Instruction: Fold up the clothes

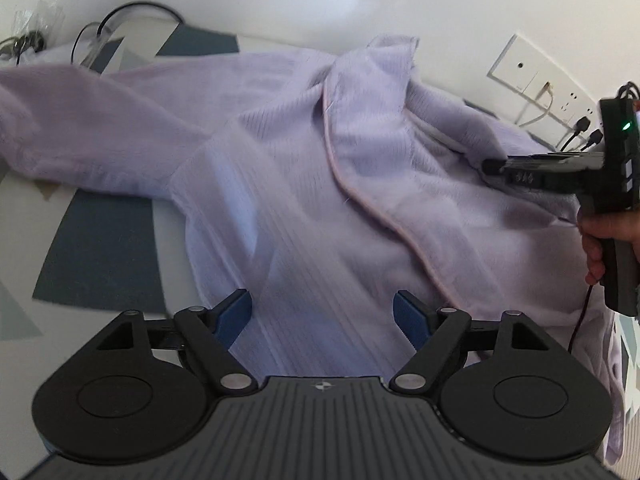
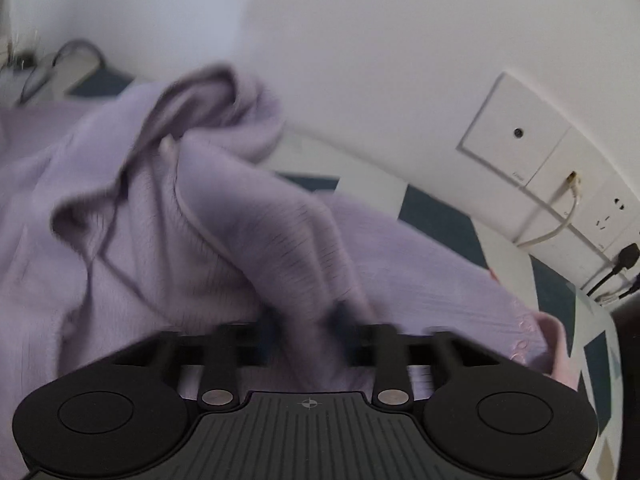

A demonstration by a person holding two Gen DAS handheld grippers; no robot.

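While the left gripper (image 1: 322, 312) hangs with its blue fingers (image 1: 236, 310) spread wide and nothing between them, the lilac garment (image 1: 288, 184) lies just beyond and beneath the tips, spread over a patterned table (image 1: 100, 248). Ribbed cloth fills the gap ahead of the fingers; a pale piped edge (image 1: 360, 196) curves away to their right. Farther right, the right gripper (image 1: 494, 166), held in a hand (image 1: 600, 240), has its jaws pinched narrow on a ridge of that cloth. Its own camera shows the fabric (image 2: 312, 264) bunched between the blurred fingertips and rising in a tent beyond them. At the far side a sleeve (image 1: 60, 120) trails left, with a wall and sockets (image 2: 560, 184) behind. To fold cleanly, the left fingers likely should drop onto an edge, close fully, and lift level with the right so the cloth stays taut.
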